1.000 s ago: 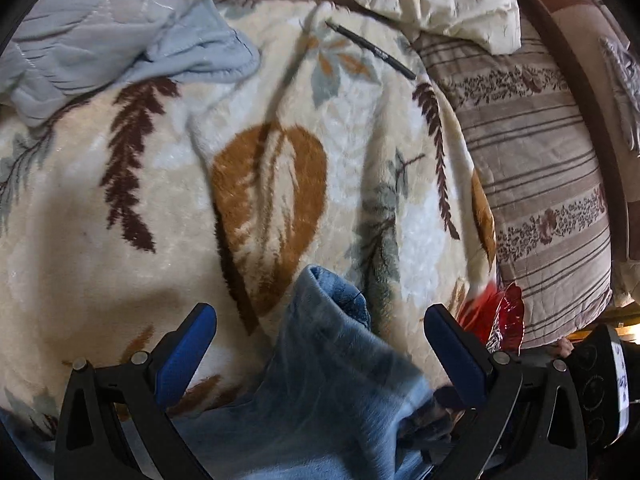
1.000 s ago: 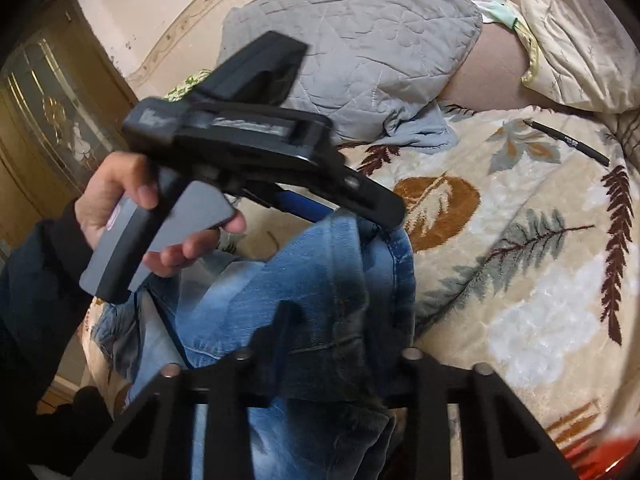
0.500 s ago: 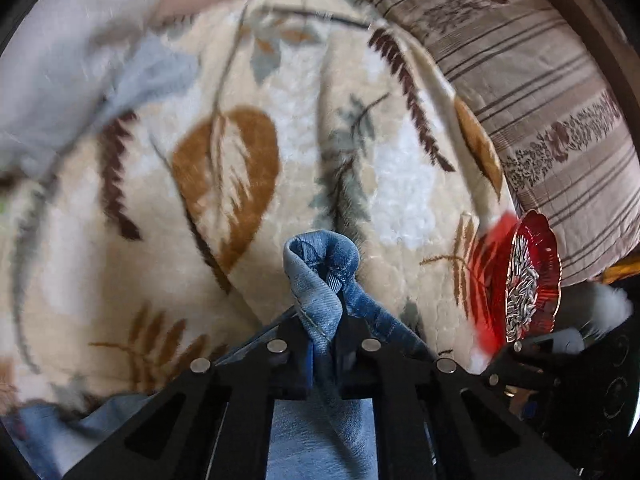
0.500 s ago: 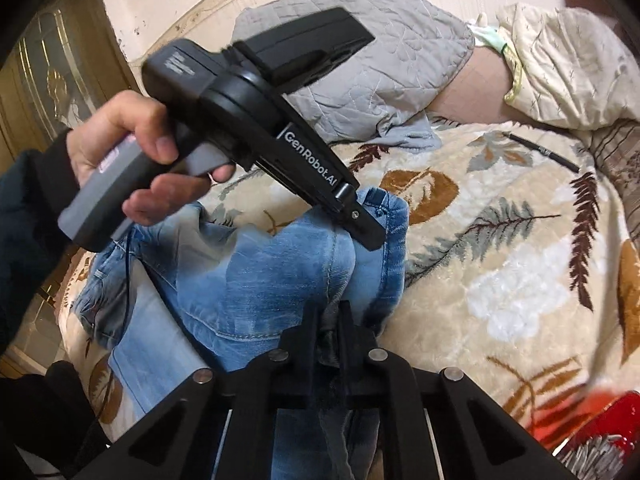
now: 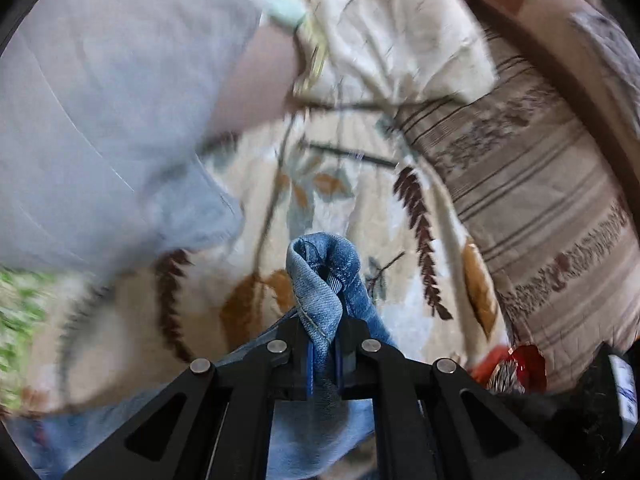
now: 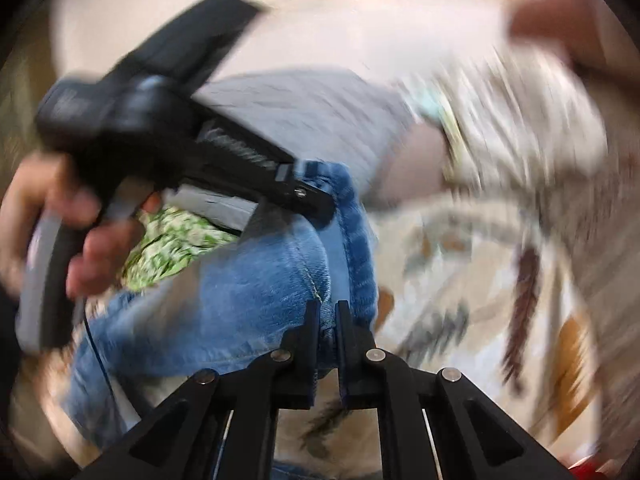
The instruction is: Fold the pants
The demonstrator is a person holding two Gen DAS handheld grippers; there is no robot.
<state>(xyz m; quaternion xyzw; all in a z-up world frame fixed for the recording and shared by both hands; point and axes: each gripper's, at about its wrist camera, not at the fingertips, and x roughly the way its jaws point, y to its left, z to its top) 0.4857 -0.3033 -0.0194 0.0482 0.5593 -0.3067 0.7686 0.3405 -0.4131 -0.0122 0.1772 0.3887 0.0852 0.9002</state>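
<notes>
Under your hands spreads the cream blanket (image 5: 360, 208) with its brown and rust leaf print, covering most of the bed in both wrist views, though motion blur smears much of it. At its far left lies a grey quilted cover (image 5: 100, 120), and to the right a striped brown pillow (image 5: 540, 200) sits against the dark bed frame, with a pale crumpled cloth (image 5: 400, 48) beyond it. A patch of green patterned fabric (image 6: 176, 240) shows past the denim in the right wrist view. The pants (image 6: 240, 300), faded blue jeans, hang lifted off the blanket between your two tools, the cloth stretched from one grip to the other. Your left gripper (image 5: 324, 344) is clenched on a bunched fold of the hem edge, which curls up in a loop above the fingertips; the blue pads press the denim from both sides. Your right gripper (image 6: 325, 320) is likewise clamped tight on the jeans, biting a seamed edge of the cloth, with only a thin layer of denim between its fingers. In the right wrist view your left hand (image 6: 68, 232) wraps the grey handle of the other tool, whose black tip pins the top of the denim. A small red dish (image 5: 516, 368) sits at the blanket's lower right edge, near the pillow.
</notes>
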